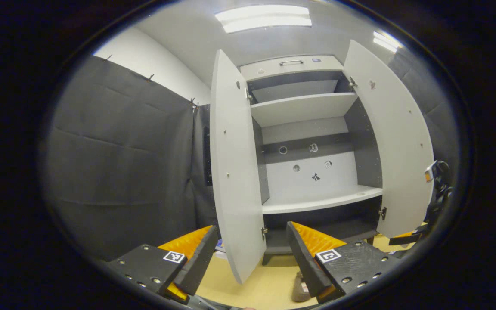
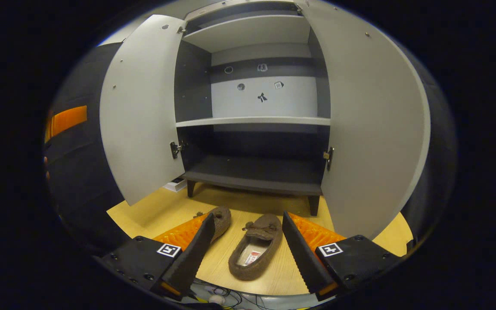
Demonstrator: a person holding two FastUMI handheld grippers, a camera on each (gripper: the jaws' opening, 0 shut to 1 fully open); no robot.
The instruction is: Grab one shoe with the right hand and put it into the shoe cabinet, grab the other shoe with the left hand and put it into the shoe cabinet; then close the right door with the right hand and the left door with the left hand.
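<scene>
Right gripper (image 2: 245,241) hovering spread and empty over the nearer brown fuzzy slipper (image 2: 254,249) on the pale wooden floor (image 2: 153,213) before the tall white two-door shoe cabinet (image 2: 256,168); left gripper (image 1: 250,252) likewise spread, raised toward the cabinet's left door (image 1: 235,172). Best lowered straight, straddling the slipper's sides mid-length before pinching. Counted: one cabinet, two open doors, two slippers (image 2: 220,221) side by side near the cabinet's front edge.

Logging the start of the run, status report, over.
Both grippers open, empty: left, right. Two shoes on the floor before the cabinet, one between the right fingers, the other beside it. Both doors open; nothing in the way.
</scene>
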